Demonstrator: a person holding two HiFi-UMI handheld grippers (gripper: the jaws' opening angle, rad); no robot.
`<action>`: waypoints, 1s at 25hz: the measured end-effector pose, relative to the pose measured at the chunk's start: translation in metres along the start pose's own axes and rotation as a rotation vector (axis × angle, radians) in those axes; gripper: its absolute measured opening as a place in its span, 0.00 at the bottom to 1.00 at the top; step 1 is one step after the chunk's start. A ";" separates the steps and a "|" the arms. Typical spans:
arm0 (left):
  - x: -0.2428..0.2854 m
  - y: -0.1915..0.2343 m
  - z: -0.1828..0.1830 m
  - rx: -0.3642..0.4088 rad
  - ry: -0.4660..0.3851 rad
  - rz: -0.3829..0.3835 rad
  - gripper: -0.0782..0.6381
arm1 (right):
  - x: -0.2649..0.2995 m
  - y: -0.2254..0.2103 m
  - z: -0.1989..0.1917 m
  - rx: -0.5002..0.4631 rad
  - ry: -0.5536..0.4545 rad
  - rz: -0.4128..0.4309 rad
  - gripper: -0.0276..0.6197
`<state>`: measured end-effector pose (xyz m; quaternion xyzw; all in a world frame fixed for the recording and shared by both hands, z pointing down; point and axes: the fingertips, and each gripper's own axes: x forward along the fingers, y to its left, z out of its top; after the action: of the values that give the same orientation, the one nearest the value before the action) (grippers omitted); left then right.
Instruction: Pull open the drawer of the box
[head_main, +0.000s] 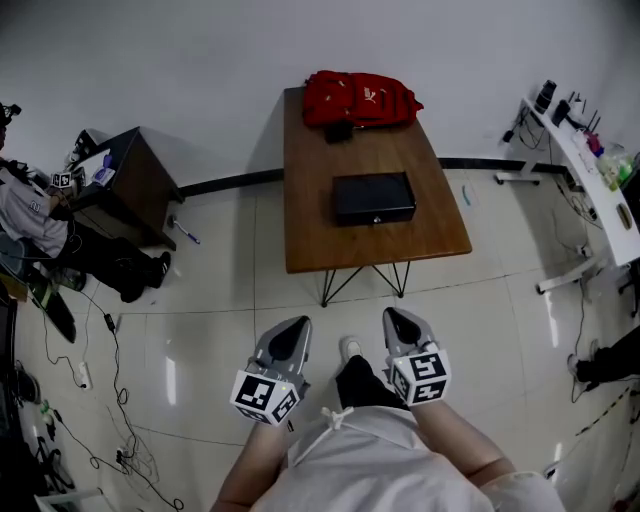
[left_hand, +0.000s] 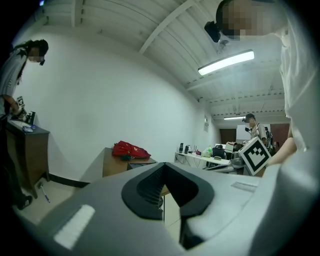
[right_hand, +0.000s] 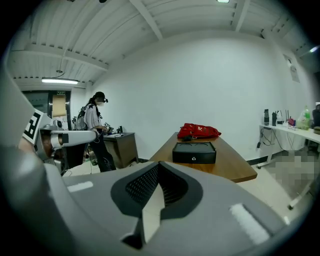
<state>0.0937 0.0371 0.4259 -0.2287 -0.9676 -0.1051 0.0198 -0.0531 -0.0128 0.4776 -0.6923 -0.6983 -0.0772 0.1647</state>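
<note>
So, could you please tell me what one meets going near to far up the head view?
Grey left gripper and grey right gripper, level with each other → brown wooden table → flat black box → red fabric bag → white wall.

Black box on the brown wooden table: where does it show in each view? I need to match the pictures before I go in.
Head view: the black box is at upper centre, in the middle of the brown wooden table.
Left gripper view: only a dark sliver shows left of centre; the rest is hidden.
Right gripper view: right of centre, its front facing the camera.
Shared landmark: the red fabric bag, behind the box at the table's far end.
</note>
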 end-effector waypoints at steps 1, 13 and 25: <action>0.016 0.007 0.002 -0.002 0.001 -0.001 0.12 | 0.014 -0.010 0.005 -0.001 0.006 0.000 0.05; 0.174 0.095 0.000 -0.057 0.077 0.015 0.12 | 0.163 -0.113 0.026 0.010 0.148 -0.020 0.05; 0.255 0.156 -0.037 -0.141 0.196 0.041 0.12 | 0.272 -0.164 -0.022 0.097 0.386 -0.008 0.15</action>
<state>-0.0653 0.2773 0.5142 -0.2378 -0.9463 -0.1946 0.1004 -0.2093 0.2309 0.6092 -0.6532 -0.6594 -0.1754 0.3283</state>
